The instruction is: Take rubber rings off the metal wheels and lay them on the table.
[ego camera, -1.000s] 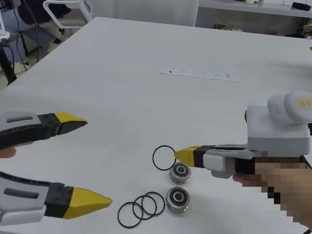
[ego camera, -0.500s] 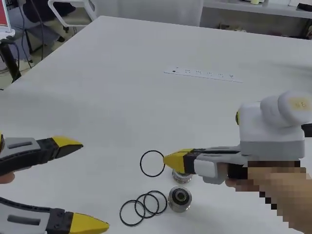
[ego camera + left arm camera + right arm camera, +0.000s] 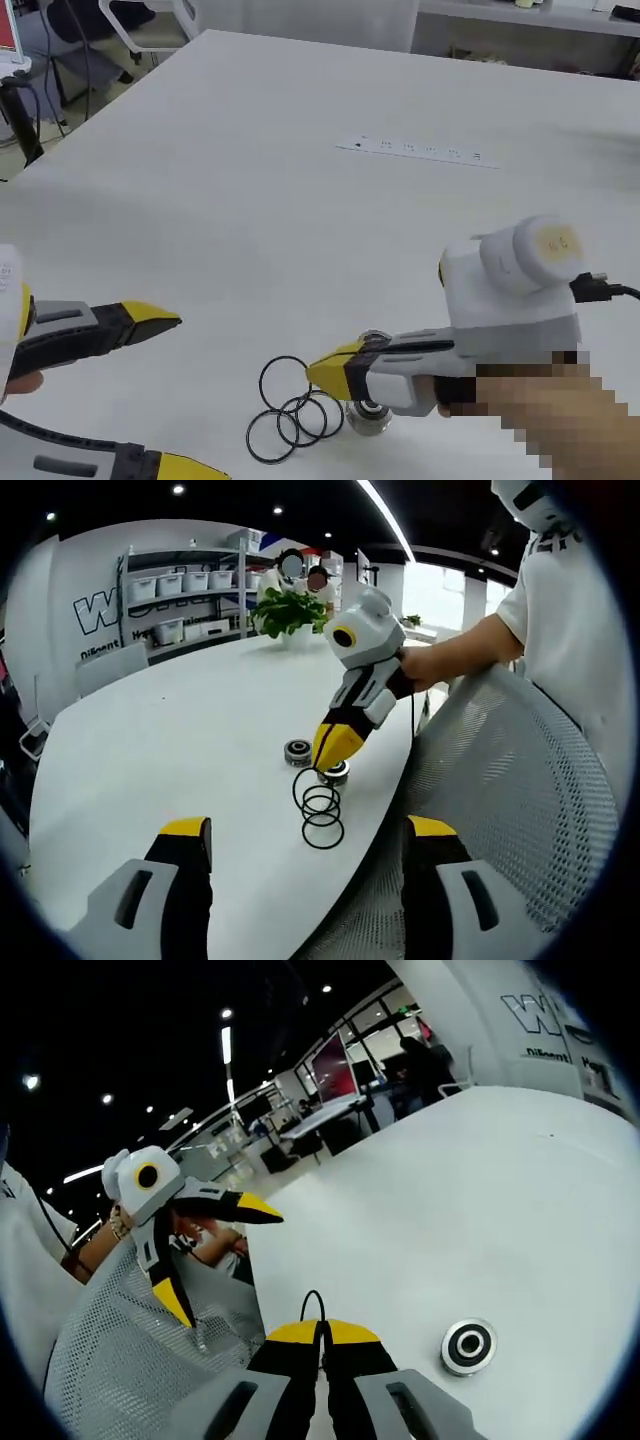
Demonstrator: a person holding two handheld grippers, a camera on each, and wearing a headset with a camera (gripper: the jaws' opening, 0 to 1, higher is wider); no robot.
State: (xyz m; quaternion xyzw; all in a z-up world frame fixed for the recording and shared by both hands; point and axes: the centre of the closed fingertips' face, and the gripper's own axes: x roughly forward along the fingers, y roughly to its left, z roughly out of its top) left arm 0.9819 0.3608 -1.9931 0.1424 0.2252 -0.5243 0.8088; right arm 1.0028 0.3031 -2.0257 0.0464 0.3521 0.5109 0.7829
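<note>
My right gripper (image 3: 318, 372) is shut on a thin black rubber ring (image 3: 285, 380), which hangs just above three loose rings (image 3: 296, 424) lying overlapped on the white table (image 3: 300, 200). One metal wheel (image 3: 372, 343) peeks out behind the gripper's jaws, and a second wheel (image 3: 367, 417) sits under them. In the left gripper view the right gripper (image 3: 338, 746) holds its ring over the ring pile (image 3: 322, 818), beside the two wheels (image 3: 297, 751). My left gripper (image 3: 172, 395) stands open to the left, well apart from them. In the right gripper view one wheel (image 3: 469, 1345) lies to the right.
A white power strip (image 3: 415, 152) lies flat further back on the table. The table's near edge runs close under the rings. A mesh chair (image 3: 500, 780) stands by that edge, and a potted plant (image 3: 290, 610) sits at the far end.
My right gripper has carried the ring left and toward the near edge, from beside the wheels to over the three loose rings. The left gripper has stayed open.
</note>
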